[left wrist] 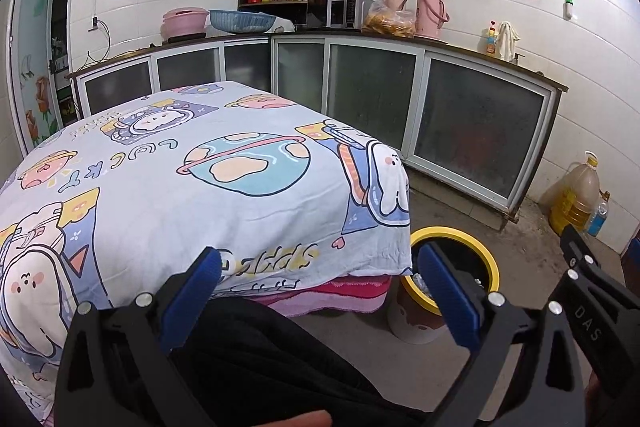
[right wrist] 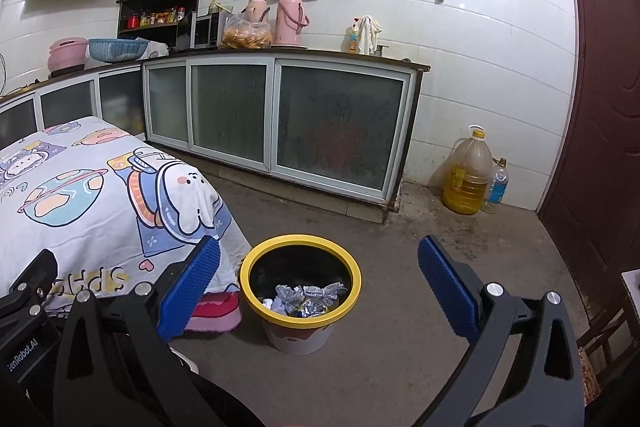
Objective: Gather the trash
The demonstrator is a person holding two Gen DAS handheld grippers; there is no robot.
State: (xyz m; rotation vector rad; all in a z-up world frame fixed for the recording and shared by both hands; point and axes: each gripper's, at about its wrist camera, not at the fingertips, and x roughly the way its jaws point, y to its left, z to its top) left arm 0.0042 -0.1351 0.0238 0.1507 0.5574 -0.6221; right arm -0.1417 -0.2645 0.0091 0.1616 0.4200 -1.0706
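A round trash bin [right wrist: 300,323] with a yellow rim and white body stands on the floor beside the table corner. It holds crumpled silvery wrappers [right wrist: 306,297] and paper scraps. In the left wrist view the bin [left wrist: 492,267] is partly hidden behind my left gripper's right finger. My left gripper [left wrist: 320,287] is open and empty over the table's near edge. My right gripper [right wrist: 320,287] is open and empty, above and in front of the bin. The table [left wrist: 168,195] has a cartoon-print cloth with no loose trash visible on it.
Kitchen counters with glass-door cabinets [right wrist: 280,123] run along the back wall. A large oil jug [right wrist: 468,175] and a small bottle [right wrist: 498,183] stand on the floor by a dark red door [right wrist: 600,107]. A chair [right wrist: 612,331] is at the right edge.
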